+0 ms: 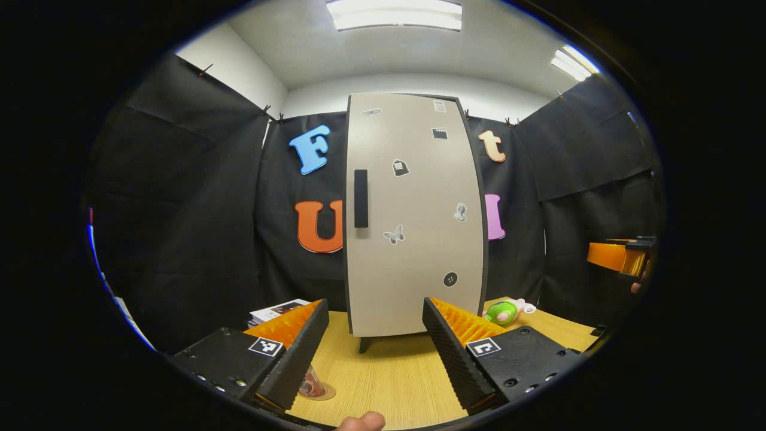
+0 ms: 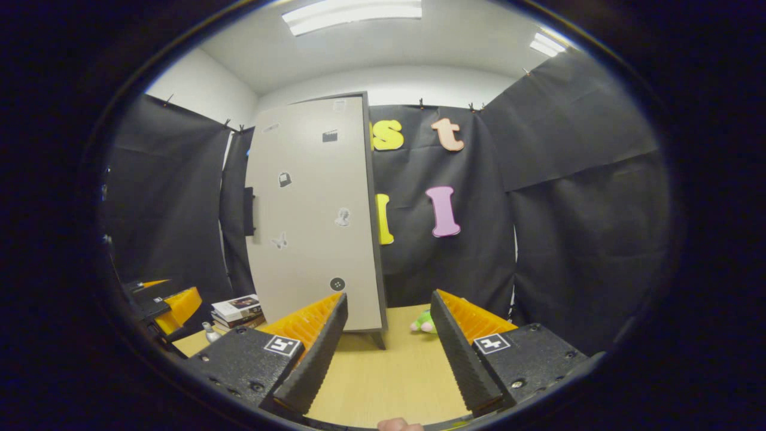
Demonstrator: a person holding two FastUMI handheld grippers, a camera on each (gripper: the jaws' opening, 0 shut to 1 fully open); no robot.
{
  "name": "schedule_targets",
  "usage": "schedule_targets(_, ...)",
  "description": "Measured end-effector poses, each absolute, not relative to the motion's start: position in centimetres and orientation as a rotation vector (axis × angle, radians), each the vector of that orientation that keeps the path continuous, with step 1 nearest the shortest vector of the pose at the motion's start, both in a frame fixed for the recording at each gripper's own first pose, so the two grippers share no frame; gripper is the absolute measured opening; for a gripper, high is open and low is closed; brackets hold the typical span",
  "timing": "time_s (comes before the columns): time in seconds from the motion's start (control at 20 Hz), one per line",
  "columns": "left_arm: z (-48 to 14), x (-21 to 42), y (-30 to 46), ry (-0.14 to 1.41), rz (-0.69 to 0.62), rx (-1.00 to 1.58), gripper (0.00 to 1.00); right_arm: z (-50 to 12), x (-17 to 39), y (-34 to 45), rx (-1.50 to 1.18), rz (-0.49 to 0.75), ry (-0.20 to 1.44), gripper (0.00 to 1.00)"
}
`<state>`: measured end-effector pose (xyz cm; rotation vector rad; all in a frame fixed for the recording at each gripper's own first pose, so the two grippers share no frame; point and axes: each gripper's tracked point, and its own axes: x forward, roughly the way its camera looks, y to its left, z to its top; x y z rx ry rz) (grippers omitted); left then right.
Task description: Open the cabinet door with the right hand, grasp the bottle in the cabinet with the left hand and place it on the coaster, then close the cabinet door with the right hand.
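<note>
cabinet (image 1: pixel 413 215) stands shut at the table's (image 1: pixel 389 377) back, bottle presumably inside. its handle (image 1: pixel 361 198), a stiff vertical bar, is the place to grip. both grippers (image 1: pixel 376 344) (image 2: pixel 388 344) hang wide, empty.

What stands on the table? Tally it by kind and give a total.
Cabinet: 1
Coaster: 1
Green plush toy: 1
Stack of books: 1
Small pale item beside the books, too small to identify: 1
Total: 5
</note>
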<state>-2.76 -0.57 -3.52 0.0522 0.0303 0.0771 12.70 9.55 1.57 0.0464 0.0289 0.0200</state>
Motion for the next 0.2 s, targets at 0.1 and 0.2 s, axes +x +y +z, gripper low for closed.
schedule_targets(0.1, -3.81, -2.84, -0.66, 0.037, 0.077, 0.051, 0.95, 1.71, 12.8, 9.75, 0.058, 0.027, 0.032, 0.9)
schedule_targets(0.2, -3.78, -2.81, -0.69, 0.038, 0.073, 0.053, 0.95, 1.83, 12.87, 9.9, 0.064, 0.029, 0.03, 0.9)
